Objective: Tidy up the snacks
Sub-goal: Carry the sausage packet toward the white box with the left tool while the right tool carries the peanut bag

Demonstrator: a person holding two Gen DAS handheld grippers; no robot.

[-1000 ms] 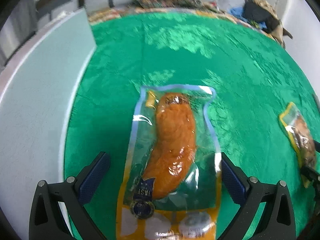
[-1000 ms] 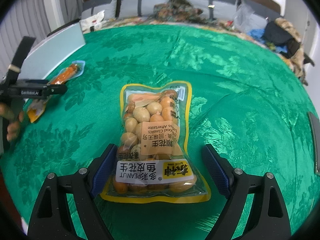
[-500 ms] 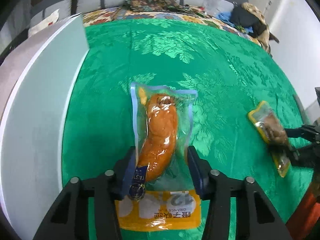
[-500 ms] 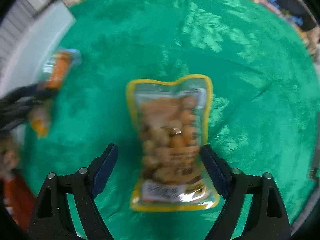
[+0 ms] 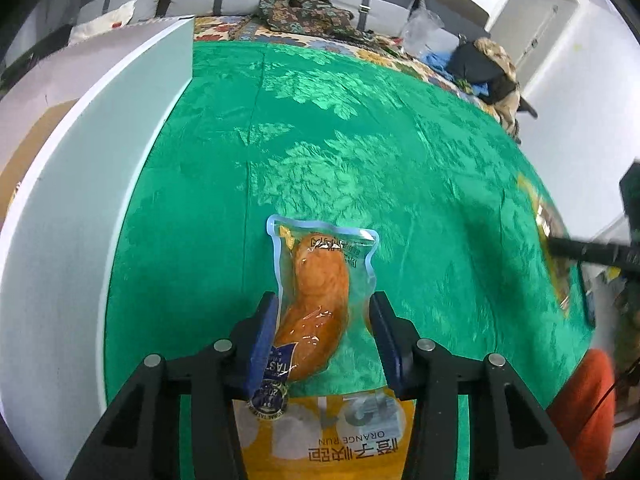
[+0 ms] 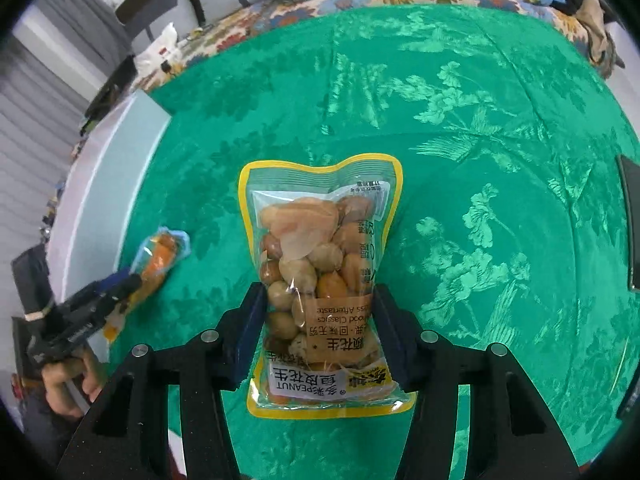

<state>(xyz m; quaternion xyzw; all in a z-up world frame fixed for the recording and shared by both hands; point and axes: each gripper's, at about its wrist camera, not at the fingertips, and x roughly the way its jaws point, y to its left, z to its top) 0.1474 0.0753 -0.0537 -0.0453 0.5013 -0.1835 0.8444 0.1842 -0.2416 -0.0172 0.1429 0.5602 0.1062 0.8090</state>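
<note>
A clear pack with an orange sausage-like snack (image 5: pixel 320 280) hangs above the green cloth, and my left gripper (image 5: pixel 325 316) is shut on its lower half. The right wrist view shows this pack (image 6: pixel 164 252) and the left gripper (image 6: pixel 130 282) at the left. A yellow-rimmed peanut pack (image 6: pixel 320 248) sits between the blue pads of my right gripper (image 6: pixel 318 304). Its jaws are closing and the pads press the pack's sides. At the right edge of the left wrist view, the right gripper (image 5: pixel 560 246) and the peanut pack (image 5: pixel 558 284) show blurred.
The green patterned tablecloth (image 6: pixel 460 140) covers the table. A pale box (image 5: pixel 80 200) stands along the left side, also seen as the pale box (image 6: pixel 104 184). A dark flat object (image 6: pixel 632 232) lies at the right edge. A sofa with clothes (image 5: pixel 304 4) stands behind. A hand (image 6: pixel 68 376) holds the left gripper.
Both grippers stood wide open around packs lying on the cloth. Now each has closed on its pack and risen with it; the view of the table is wider.
</note>
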